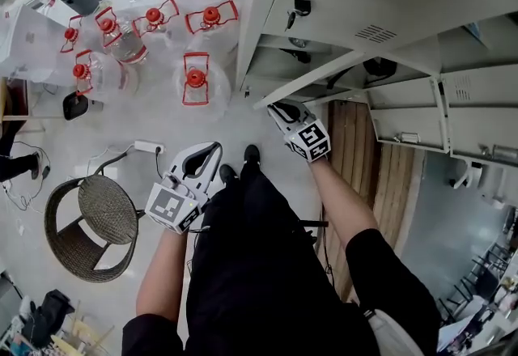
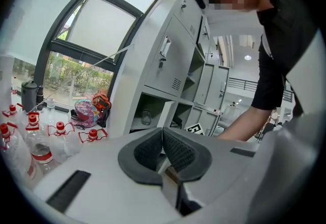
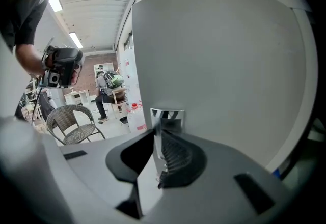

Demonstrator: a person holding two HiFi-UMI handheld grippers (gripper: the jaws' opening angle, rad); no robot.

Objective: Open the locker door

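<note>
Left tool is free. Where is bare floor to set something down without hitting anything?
Best patch: the bare floor between the water jugs and the wicker chair, minding the power strip and its cable. Crowded: the jug cluster itself, and by the lockers, where the right tool grips the door handle.

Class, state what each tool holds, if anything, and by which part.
Right tool clamps the locker door by its chrome handle; left tool is shut, holding nothing.
</note>
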